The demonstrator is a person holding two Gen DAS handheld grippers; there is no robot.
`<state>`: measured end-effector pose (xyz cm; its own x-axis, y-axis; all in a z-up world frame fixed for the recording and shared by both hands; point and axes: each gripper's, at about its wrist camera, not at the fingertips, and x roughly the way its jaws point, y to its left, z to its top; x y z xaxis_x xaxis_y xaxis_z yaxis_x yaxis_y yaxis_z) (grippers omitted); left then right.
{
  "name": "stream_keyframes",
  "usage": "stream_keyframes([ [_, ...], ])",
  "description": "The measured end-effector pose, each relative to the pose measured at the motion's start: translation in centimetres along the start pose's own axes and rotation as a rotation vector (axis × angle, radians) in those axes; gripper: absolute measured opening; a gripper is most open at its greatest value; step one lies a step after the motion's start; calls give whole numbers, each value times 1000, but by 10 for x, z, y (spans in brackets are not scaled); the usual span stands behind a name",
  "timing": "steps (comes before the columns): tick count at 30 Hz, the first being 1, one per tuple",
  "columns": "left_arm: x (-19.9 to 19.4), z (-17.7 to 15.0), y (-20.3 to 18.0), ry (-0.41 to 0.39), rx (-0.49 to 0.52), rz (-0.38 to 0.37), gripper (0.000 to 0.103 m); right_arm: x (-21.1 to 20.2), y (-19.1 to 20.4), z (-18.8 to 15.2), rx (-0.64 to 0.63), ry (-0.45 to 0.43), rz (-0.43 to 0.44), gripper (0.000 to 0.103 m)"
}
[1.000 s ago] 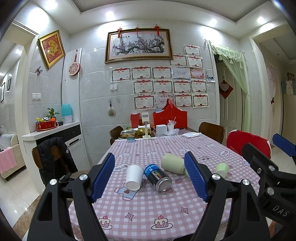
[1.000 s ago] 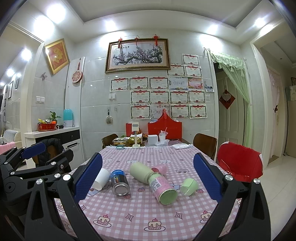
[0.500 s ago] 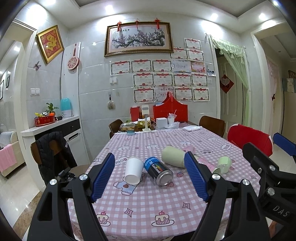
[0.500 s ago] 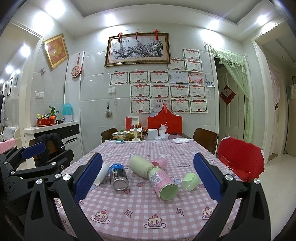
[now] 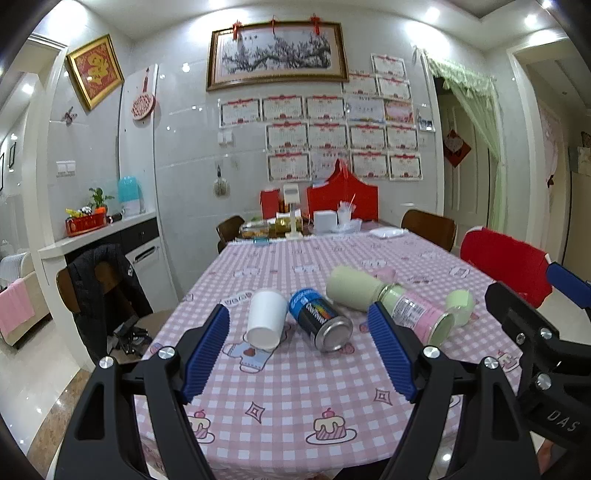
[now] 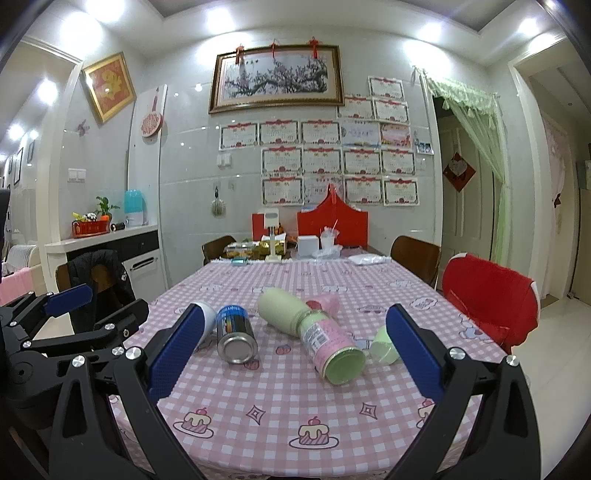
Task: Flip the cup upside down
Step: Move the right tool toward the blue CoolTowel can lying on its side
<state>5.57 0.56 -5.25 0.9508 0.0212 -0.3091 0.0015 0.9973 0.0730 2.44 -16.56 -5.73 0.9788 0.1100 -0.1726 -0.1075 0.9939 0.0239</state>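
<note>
White paper cup lies on its side on the checked tablecloth, ahead between your left gripper's spread fingers; your right gripper is also spread, empty.

Beyond the fingers, a long counter is covered by a pink checked cloth printed with cakes. Behind it, the pale tiled wall is hung with a framed blossom painting and rows of certificates. Left of the fingers, a dark jacket is draped over a chair before a white sideboard. To the right, a red-covered chair is placed near a doorway hung with a green curtain. The room is lit by recessed ceiling spotlights.
</note>
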Motion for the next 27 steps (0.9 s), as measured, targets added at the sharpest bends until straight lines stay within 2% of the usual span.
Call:
stream_keyframes([
  [11, 73, -25, 0, 195, -2, 1, 77, 55, -8, -25, 33, 141, 22, 95],
  [20, 142, -47, 12, 413, -121, -63, 76, 98, -33, -45, 95, 251, -6, 95],
  [23, 155, -47, 4, 425, -118, -62, 76, 107, -44, -45, 111, 262, -24, 95],
  [27, 168, -36, -17, 432, -121, -122, 76, 113, -67, -41, 147, 255, -62, 95],
])
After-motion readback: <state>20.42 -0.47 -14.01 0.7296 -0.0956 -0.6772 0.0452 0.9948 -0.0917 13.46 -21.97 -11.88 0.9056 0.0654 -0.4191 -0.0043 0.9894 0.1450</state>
